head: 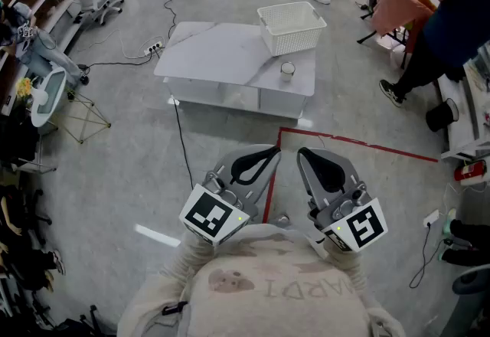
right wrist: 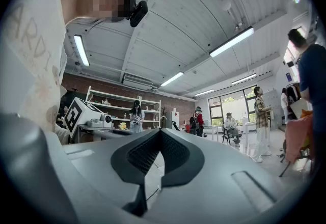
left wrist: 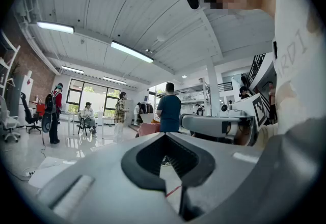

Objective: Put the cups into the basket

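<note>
A white lattice basket (head: 291, 25) stands on the far right part of a low white table (head: 218, 52). A single pale cup (head: 288, 70) sits upright on the table just in front of the basket. My left gripper (head: 269, 152) and right gripper (head: 304, 153) are held close to my chest, well short of the table, side by side and pointing forward. Both are shut with nothing in them. The left gripper view has its jaws (left wrist: 165, 135) closed tip to tip against the room; the right gripper (right wrist: 160, 131) looks the same. Neither gripper view shows the cup or the basket.
Red tape (head: 360, 145) marks the floor between me and the table. A black cable (head: 184, 148) runs from the table's left end, near a power strip (head: 153, 47). A person in dark blue (head: 455, 25) bends at the right. Shelves and chairs (head: 46, 94) line the left.
</note>
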`<state>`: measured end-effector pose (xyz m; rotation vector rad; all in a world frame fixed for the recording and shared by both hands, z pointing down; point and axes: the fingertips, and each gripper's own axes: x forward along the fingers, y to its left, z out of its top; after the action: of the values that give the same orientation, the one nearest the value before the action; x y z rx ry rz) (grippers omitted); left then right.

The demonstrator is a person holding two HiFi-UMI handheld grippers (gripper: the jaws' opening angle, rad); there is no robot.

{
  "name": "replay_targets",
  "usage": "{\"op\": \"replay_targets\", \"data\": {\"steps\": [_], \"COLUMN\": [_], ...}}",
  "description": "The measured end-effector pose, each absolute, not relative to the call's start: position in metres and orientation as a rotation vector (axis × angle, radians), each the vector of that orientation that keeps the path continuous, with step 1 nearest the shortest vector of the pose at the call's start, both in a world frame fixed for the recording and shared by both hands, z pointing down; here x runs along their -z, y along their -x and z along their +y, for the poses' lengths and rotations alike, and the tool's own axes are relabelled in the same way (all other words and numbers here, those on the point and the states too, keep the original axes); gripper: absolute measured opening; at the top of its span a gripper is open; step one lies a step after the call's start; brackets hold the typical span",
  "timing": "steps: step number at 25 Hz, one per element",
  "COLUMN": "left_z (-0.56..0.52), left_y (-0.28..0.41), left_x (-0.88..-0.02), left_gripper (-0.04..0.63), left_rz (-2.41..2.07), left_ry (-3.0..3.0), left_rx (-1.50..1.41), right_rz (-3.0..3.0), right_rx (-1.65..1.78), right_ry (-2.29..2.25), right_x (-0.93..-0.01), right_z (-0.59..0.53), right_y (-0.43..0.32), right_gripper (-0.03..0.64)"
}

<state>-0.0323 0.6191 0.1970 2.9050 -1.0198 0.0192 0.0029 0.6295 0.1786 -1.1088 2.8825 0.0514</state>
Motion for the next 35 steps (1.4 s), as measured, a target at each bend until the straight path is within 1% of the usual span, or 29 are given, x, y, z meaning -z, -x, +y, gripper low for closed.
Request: {"op": "replay_targets", "data": {"steps": [14,18,21,26,30,35], "left_z": [0.613,0.614,0.609,0.586,0.548,0.487], "left_y": [0.096,0.111,0.117,0.098,0.072,0.031], "left_x": [-0.192,-0.202,-0.217,-0.231,-0.235,-0.223], "left_gripper": [0.0,0.002,0.0,0.002,0.0,0.002], "left_rz": [-1.058,-1.029,-1.012,-0.963,-0.978,-1.03], "left_ry": [-2.907,-2.902,-2.835,-2.861,-2.862,-2.879], "left_rx": [0.058,0.069,0.024,0.016,-0.038,0.005], "right_rz": [2.892,2.884,2.922,2.869,2.846,2.849], "right_rx": [-0.043,-0.044,-0.031,0.151,0.152,0.128], "right_ry": [1.087,1.114,1.151,1.132,1.165,1.151], "right_x": [-0.182,-0.191,-0.208,-0.225,-0.227,-0.219], "right_z": [0.621,0.621,0.622,0.599,0.557,0.491], "right_y": [0.056,0.069,0.071,0.051,0.02,-0.031], "right_gripper": [0.025,0.025,0.025,0.026,0.026,0.029]}}
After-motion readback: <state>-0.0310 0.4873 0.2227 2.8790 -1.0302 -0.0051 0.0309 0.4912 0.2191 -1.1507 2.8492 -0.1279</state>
